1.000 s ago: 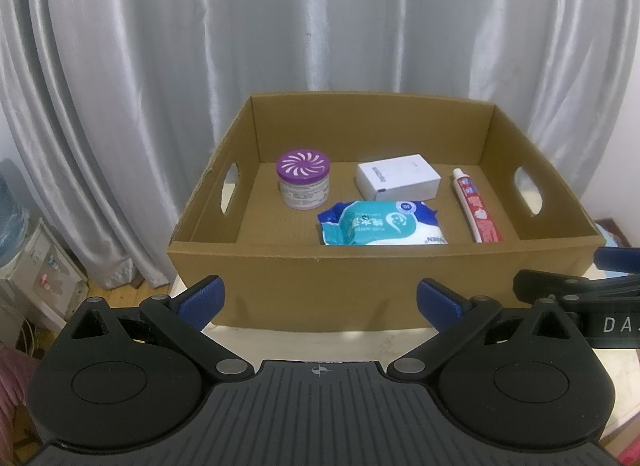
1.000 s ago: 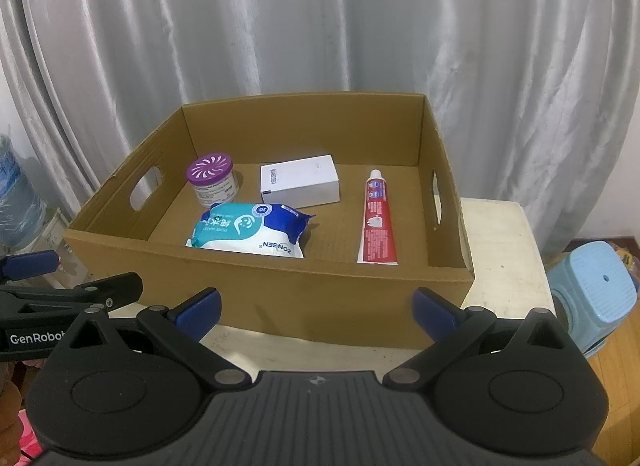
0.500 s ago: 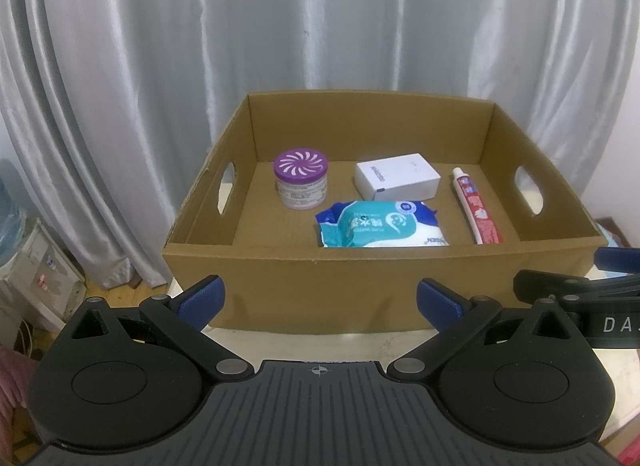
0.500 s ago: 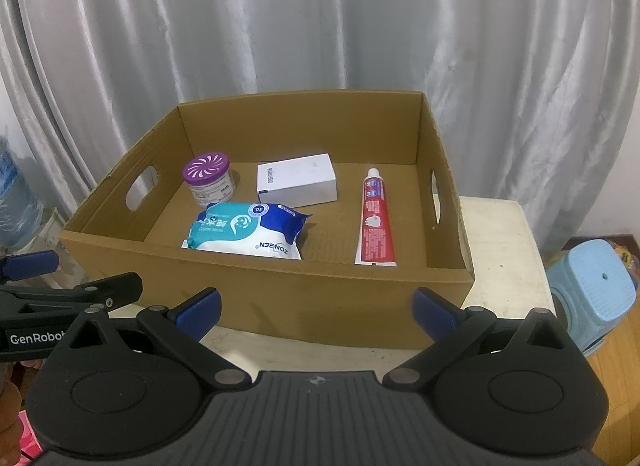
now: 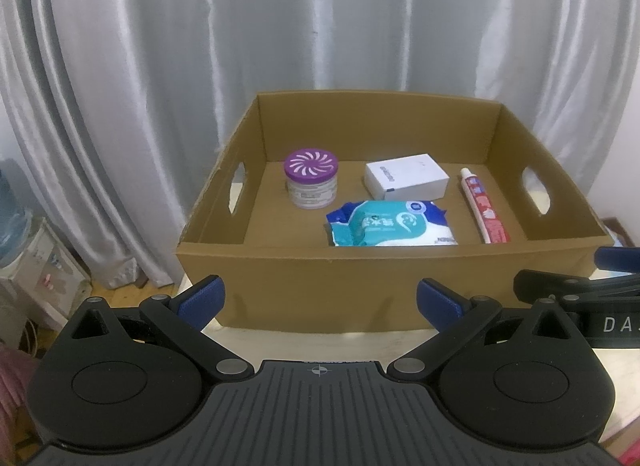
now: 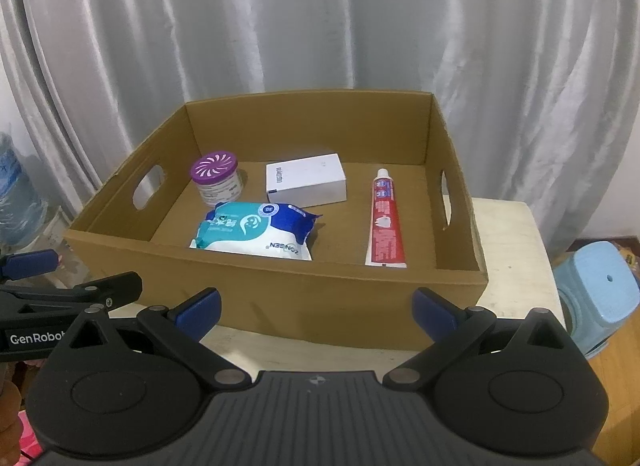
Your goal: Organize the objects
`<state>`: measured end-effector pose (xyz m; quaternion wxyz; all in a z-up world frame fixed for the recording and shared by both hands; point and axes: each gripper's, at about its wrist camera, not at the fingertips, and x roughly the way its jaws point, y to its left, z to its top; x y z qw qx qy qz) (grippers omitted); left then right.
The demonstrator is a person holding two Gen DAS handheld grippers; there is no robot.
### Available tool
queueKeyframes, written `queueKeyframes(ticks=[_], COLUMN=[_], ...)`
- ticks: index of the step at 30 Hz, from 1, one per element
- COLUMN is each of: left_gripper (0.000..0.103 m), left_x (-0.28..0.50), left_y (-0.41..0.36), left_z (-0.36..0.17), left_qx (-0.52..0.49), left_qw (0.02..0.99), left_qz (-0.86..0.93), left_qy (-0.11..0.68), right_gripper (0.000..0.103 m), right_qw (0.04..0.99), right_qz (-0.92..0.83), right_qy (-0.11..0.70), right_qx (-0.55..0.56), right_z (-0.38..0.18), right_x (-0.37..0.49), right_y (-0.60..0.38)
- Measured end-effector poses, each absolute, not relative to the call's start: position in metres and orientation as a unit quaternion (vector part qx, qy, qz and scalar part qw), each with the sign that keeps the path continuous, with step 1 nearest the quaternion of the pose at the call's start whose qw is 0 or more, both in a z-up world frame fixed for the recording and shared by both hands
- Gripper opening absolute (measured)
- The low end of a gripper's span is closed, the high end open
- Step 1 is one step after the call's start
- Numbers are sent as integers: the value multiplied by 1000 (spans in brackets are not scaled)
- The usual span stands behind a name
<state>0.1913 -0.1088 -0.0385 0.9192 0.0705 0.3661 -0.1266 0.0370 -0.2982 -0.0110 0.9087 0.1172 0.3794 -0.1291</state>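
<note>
A brown cardboard box [image 5: 304, 282] [image 6: 328, 306] with cut-out handles stands on a pale table. Inside it lie a purple-lidded jar [image 5: 312, 183] [image 6: 218, 181], a white carton [image 5: 406, 181] [image 6: 306, 183], a blue and teal wipes pack [image 5: 390, 223] [image 6: 256, 231] and a red toothpaste tube [image 5: 484, 211] [image 6: 384, 221]. My left gripper [image 5: 318, 300] hovers open in front of the box's near wall, holding nothing. My right gripper [image 6: 316, 306] is open and empty too, just before the same wall. Each gripper shows at the edge of the other's view.
Grey curtains hang behind the box. The pale table [image 6: 508, 250] extends to the right of the box. A light blue stool [image 6: 600, 286] stands on the wooden floor at the right. A water bottle [image 6: 16, 193] and a small white cabinet [image 5: 44, 270] sit at the left.
Both grippers have drawn back slightly and shifted left, so the box sits a little further right in view. The objects in the box have not moved.
</note>
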Motion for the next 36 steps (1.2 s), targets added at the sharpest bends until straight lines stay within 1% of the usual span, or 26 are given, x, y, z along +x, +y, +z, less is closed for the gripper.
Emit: queueKeyframes(ticks=[36], left_gripper=[102], left_x=[190], left_y=[-103], left_z=[-37], left_qx=[72], left_qw=[919], left_qz=[-129], left_qy=[365], right_gripper=[103], right_qw=[909], right_qz=[-127], right_qy=[380], right_qx=[117], right_z=[-9], right_x=[38], right_y=[-296])
